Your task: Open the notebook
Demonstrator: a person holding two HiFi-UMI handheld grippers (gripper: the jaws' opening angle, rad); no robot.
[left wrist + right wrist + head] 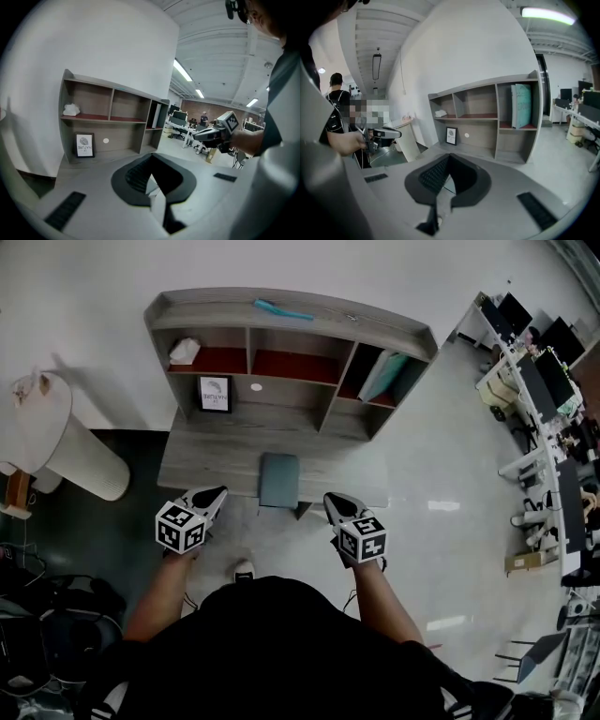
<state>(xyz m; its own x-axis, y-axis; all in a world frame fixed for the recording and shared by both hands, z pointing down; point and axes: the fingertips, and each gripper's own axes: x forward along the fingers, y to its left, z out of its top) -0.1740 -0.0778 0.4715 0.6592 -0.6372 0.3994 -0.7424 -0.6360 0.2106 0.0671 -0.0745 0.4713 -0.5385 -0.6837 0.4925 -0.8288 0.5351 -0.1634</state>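
A closed grey-teal notebook [278, 479] lies flat at the front edge of the grey desk [206, 465], in the middle. My left gripper [215, 495] hovers at the desk's front edge to the left of the notebook, jaws shut and empty. My right gripper [335, 500] hovers to the right of the notebook, also shut and empty. Neither touches it. In the left gripper view the shut jaws [151, 157] point at the shelf, with the right gripper [220, 131] off to the side. In the right gripper view the shut jaws [449, 155] hide the notebook.
A shelf unit [291, 324] stands at the back of the desk with a framed picture [215, 394], a white crumpled object [184, 350] and upright teal books [384, 376]. A white cylinder [80, 451] stands left of the desk. Office desks [544, 427] fill the right.
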